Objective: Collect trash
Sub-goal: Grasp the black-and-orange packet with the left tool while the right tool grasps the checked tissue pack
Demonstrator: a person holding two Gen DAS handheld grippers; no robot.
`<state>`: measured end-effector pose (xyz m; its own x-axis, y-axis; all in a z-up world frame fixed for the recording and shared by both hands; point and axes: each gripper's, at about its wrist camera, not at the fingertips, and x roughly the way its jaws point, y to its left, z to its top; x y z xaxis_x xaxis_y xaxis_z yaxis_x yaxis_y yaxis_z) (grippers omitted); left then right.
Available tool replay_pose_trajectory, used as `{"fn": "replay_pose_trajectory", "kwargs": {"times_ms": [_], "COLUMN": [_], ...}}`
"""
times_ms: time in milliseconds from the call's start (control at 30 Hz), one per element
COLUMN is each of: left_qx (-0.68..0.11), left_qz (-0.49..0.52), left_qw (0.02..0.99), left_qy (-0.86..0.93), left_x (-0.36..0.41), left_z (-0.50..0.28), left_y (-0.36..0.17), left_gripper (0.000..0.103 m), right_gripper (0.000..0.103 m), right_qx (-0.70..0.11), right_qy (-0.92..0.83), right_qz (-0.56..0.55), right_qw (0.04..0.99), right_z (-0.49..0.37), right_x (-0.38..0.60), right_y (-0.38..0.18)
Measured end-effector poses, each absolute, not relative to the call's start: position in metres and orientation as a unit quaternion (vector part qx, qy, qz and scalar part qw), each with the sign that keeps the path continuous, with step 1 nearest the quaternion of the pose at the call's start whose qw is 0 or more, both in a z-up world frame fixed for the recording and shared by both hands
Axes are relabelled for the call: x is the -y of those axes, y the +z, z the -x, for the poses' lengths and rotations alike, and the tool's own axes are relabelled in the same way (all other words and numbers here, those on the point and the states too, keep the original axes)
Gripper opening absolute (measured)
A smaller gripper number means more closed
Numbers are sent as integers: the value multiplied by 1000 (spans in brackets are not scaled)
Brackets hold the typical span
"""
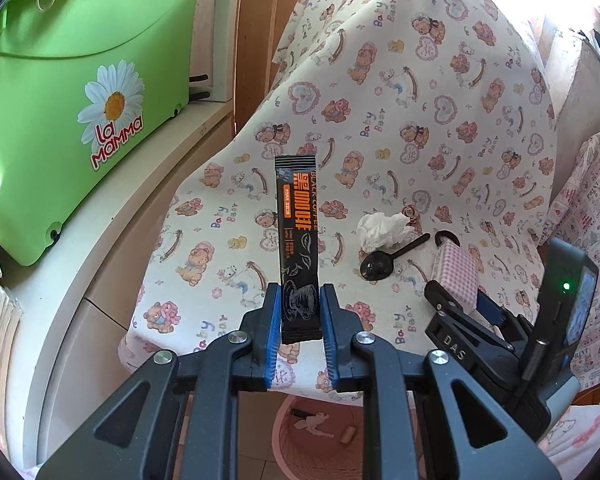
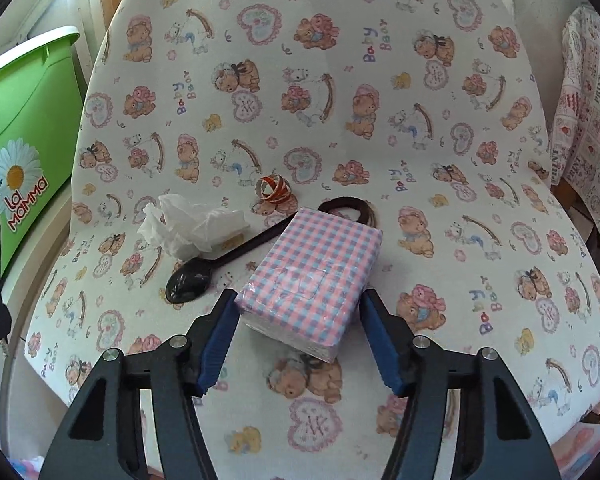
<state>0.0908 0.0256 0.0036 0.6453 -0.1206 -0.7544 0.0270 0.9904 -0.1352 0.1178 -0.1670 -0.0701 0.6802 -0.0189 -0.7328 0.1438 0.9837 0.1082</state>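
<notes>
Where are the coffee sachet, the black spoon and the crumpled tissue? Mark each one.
coffee sachet (image 1: 298, 232): left wrist view, middle of the wrapper.
black spoon (image 2: 188, 282): right wrist view, on its bowl.
crumpled tissue (image 2: 188, 226): right wrist view, centre of the wad.

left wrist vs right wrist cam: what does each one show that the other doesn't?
Left wrist only: the left hand-held gripper shut on a black coffee sachet held upright, and the pink basket on the floor below the cloth's edge.

Right wrist only: the gaps between the right hand-held gripper pads and the checked tissue pack; jaws straddle it, apparently not pressing.

Both: bear-print cloth, crumpled tissue, black spoon, orange curled strip, green tub.
</notes>
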Motion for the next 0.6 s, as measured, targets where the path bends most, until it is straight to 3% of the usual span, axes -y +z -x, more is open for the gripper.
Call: {"fn": "replay_pose_trajectory", "kwargs": {"times_ms": [133,267,400,467,533,600], "left_qx": [-418,-421,-420,-420,-419,-418], "left_qz": [52,54,50,51,48,45], "left_qw": [906,904,905,905,906,907], "left_qy": [-38,-38,-36,-37,-39,-40], "left_x": [-25,-25,-25,-25,-24,-22], "left_z": [-90,-91,-92,-92,-92,-92], "left_y": [3,1,0,0,0,1], "left_gripper": [18,18,18,18,18,18], "right_gripper": [65,79,79,73,57,55], "right_qx": [-390,-385,-382,-385,-394,-403], "right_qy": [-22,-20,-22,-25,-22,-12], "right_qz": [-87,-83,-117,-129,-133,-135], "right_qw": [916,919,917,913,909,905], "right_z": [-103,-104,-119,-127,-134,-139], "right_x": [181,185,194,196,197,199], "right_y": [-70,-68,-64,-62,-62,-62]}}
